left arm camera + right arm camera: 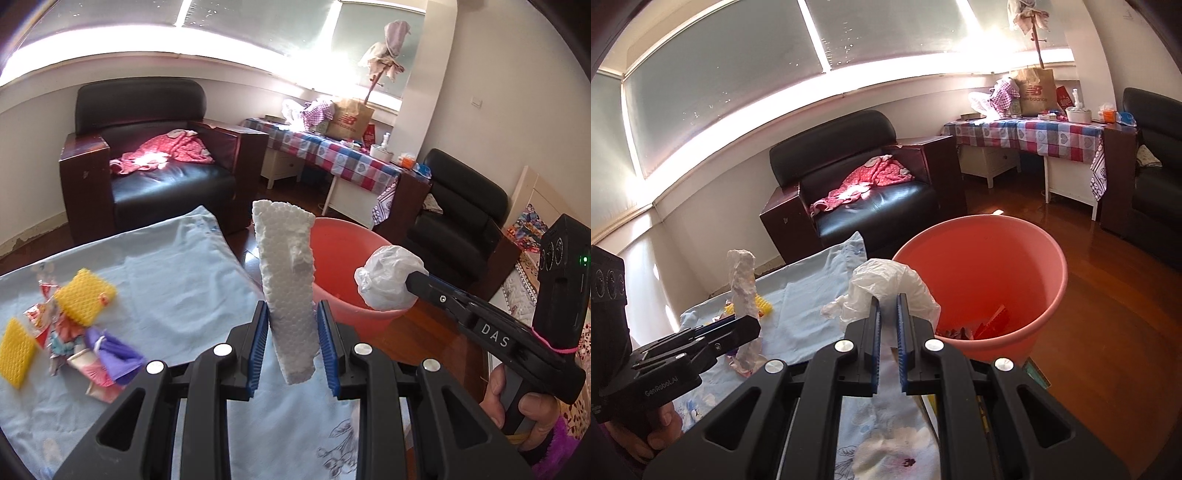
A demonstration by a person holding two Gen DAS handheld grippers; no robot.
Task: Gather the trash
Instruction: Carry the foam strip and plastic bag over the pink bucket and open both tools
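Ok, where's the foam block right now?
In the left wrist view the foam block stands upright, clamped in the left tongs, above the blue cloth edge, just left of the pink bucket.

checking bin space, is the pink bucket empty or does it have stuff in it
Not empty: the pink bucket holds a few red and dark scraps at its bottom; most of it is free.

The bucket (982, 280) stands on the floor (1108, 295), just beside the right edge of the cloth (166, 266). Some scraps (982, 326) lie in it. On the left part of the cloth lies a heap of wrappers (74, 332). Behind the cloth stands an armchair (155, 155) with a garment (162, 157) on its seat. To its right stands a table (332, 155) with a paper bag (351, 118) on it.
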